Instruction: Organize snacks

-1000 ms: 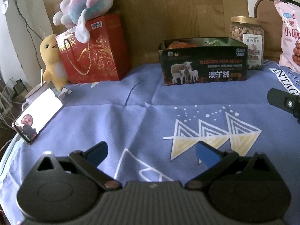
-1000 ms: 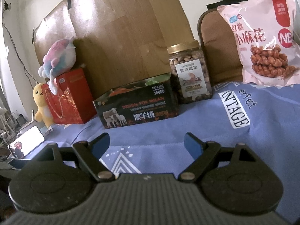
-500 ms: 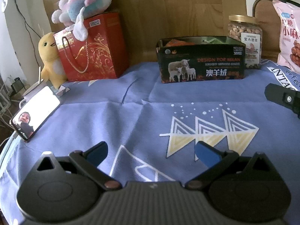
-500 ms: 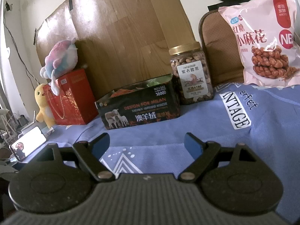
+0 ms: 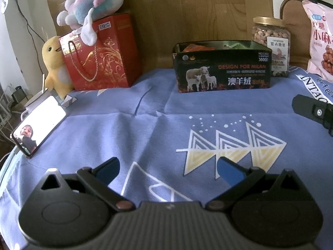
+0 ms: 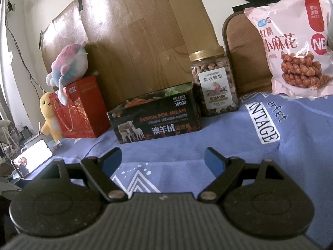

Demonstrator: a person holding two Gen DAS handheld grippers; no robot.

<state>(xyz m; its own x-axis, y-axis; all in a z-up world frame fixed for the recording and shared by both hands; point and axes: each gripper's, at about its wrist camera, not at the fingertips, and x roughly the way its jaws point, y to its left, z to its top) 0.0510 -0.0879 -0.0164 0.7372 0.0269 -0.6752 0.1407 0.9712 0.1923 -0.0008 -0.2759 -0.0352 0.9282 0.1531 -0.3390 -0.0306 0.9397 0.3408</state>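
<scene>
The blue patterned cloth (image 5: 145, 125) covers the whole surface ahead of both grippers, and it is bare in the near part; I cannot tell whether a bench or a bed lies under it. Everything stands in a row at the far edge against a wooden board (image 6: 135, 31).

Far ahead and to the right of the right gripper (image 6: 162, 158) leans the pink bag of twisted snacks (image 6: 295, 48), upright against a brown cushion (image 6: 239, 52). Ahead of that gripper and slightly left sits the dark tin (image 6: 155, 120), open at the top with packets showing inside. Just right of the tin, close beside it, stands the nut jar (image 6: 214, 83) with its gold lid on. Off to the far left are a red gift bag (image 5: 100, 56) with a plush toy (image 5: 91, 0) on top, and a phone (image 5: 38, 125) propped nearer the left gripper (image 5: 166, 168).

Both grippers hover spread wide and hold nothing.

I judge the step in hand to be a reach for a loose snack, likely the jar or the pink bag, with the tin as the place to gather things. For the jar, come in level at its middle, jaws either side of the label, and keep clear of the tin wall. The bag is soft and leaning; pinching near an upper corner should stop it slumping.
</scene>
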